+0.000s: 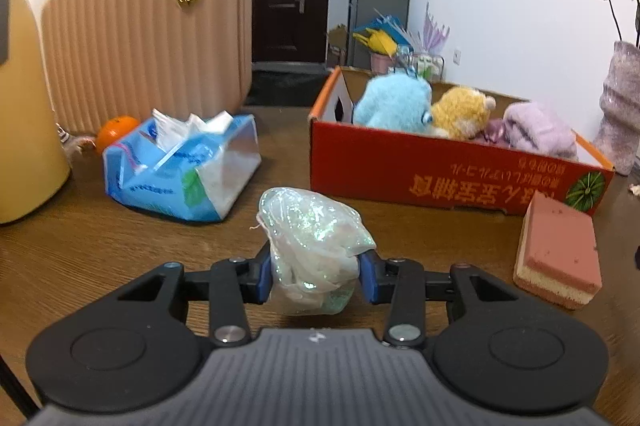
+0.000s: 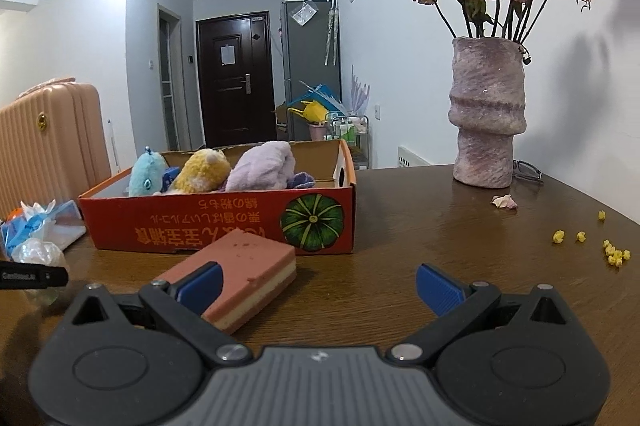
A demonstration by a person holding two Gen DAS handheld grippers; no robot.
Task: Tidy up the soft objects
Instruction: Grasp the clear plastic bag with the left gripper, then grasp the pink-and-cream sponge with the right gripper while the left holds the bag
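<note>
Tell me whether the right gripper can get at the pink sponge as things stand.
Probably yes. The right gripper is open, and the pink sponge lies flat on the table just ahead, slightly toward its left finger, with nothing in between. The orange box sits behind the sponge.

1. The brown wooden worktop point(image 2: 440, 226) has a visible grain and a slight sheen that reflects light.
2. The crumpled translucent iridescent bag point(image 1: 312, 246) looks like thin film, glittery and wrinkled.
3. The left claw point(image 1: 316, 276) is matt black plastic with ribbed blue pads point(image 1: 265, 276) and shiny metal pivot screws; the right claw point(image 2: 320, 286) looks the same.
4. The red cardboard box point(image 1: 440, 170) is printed outside, plain brown inside, matt.
5. The pink and cream layered sponge point(image 1: 558, 250) looks porous and dull.
6. The blue plush toy point(image 1: 394, 102), yellow plush toy point(image 1: 460, 112) and lilac towel point(image 1: 538, 130) are fuzzy cloth.
7. The blue tissue pack point(image 1: 180, 166) is glossy plastic wrap.
8. The mauve vase point(image 2: 486, 114) has a rough, stony surface.
</note>
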